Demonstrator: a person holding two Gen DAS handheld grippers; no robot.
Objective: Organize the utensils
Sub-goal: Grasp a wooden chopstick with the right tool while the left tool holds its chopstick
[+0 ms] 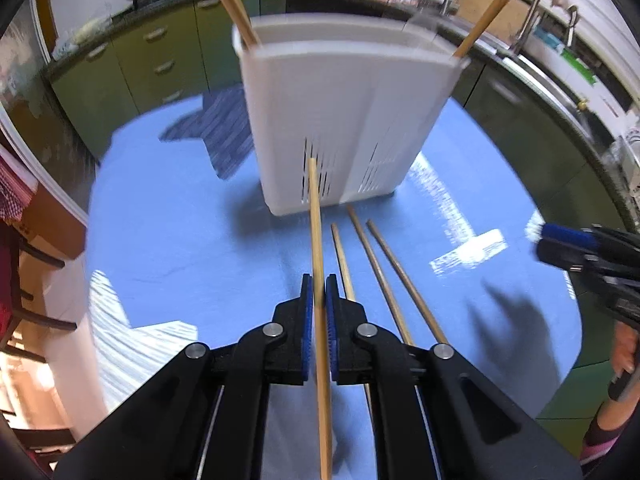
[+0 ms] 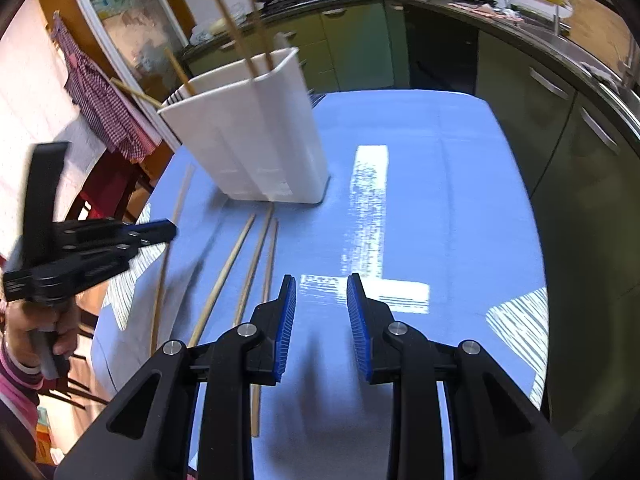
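Our left gripper [image 1: 319, 294] pinches one chopstick [image 1: 316, 216] tight, lifted off the blue table [image 1: 180, 220]. Our right gripper [image 2: 321, 312] hangs partly open, empty. Three chopsticks [image 1: 376, 264] lie before the white holder [image 1: 344, 120] near the table's middle.

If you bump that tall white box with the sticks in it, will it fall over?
Probably it tips easily: the white box is tall on a narrow base. It looks like thin plastic, so likely light. The chopsticks leaning out of its top may add some pull to one side.
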